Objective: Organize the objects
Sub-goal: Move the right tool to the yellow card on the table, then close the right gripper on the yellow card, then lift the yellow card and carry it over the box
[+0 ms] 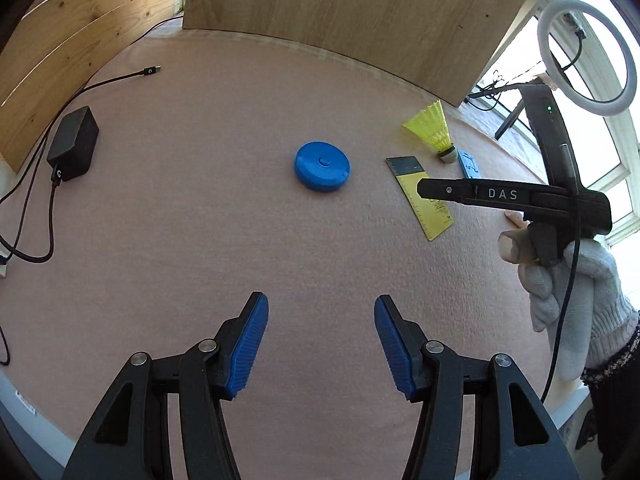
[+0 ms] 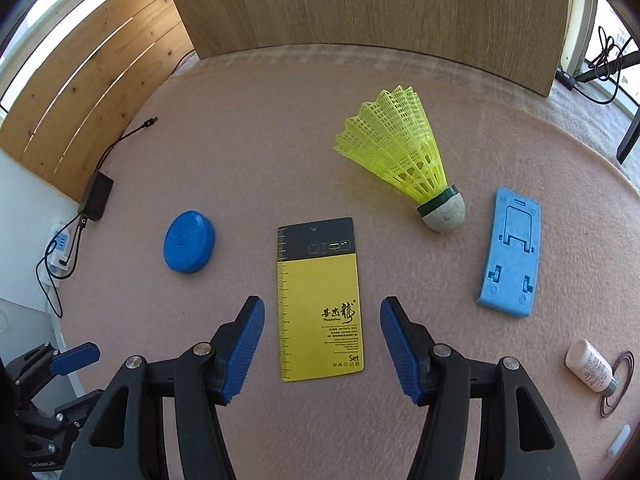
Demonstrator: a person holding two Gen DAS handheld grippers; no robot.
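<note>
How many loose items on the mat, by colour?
Blue: 2, the round disc and the flat phone stand
Yellow: 2, the shuttlecock and the ruler card
White: 1, the small bottle
Dark red: 1, the thin band
Total: 6

Blue disc; neon-yellow mesh shuttlecock; yellow-black card.

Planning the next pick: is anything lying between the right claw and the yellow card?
Nothing visible. The right claw is open above the yellow card, which lies flat on bare mat, apart from its neighbours.
</note>
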